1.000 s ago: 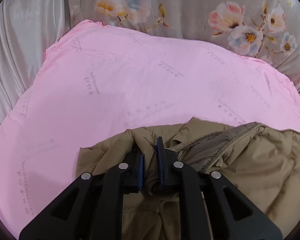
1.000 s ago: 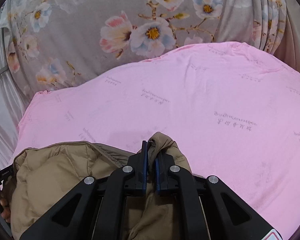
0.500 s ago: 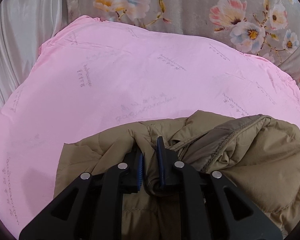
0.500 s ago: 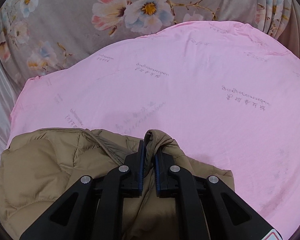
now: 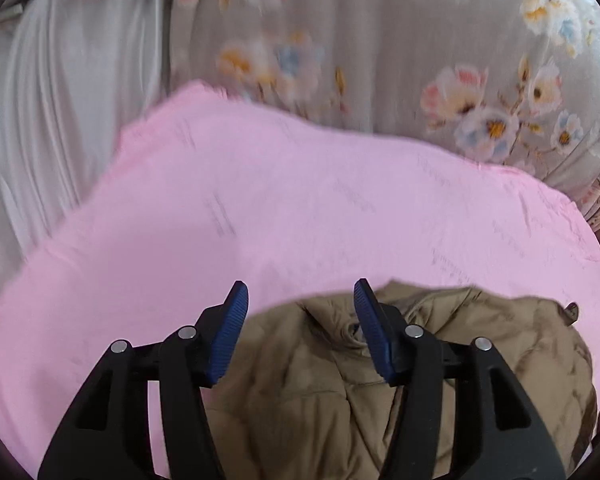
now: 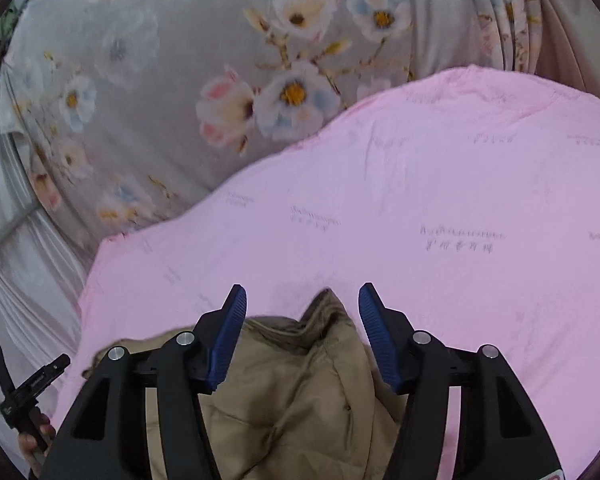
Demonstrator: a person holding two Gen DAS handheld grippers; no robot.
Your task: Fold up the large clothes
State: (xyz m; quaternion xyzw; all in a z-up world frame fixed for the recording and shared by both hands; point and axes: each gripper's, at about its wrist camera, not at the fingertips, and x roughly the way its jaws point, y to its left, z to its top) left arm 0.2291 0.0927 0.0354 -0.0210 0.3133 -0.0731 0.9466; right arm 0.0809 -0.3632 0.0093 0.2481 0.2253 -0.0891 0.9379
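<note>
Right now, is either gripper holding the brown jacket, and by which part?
Nothing is held. The left gripper and right gripper are both open above the brown jacket, which lies on the pink sheet.

There was one tan puffer jacket [image 5: 440, 364] below the two spread-fingered grippers, left [image 5: 300, 328] and right [image 6: 302, 326]. One pink sheet [image 6: 440, 208] lay ahead of them, and one floral curtain [image 6: 172, 60] hung beyond.

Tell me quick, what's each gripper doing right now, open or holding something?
Left gripper: open, empty, above the tan jacket.
Right gripper: open, empty, above the jacket.
</note>
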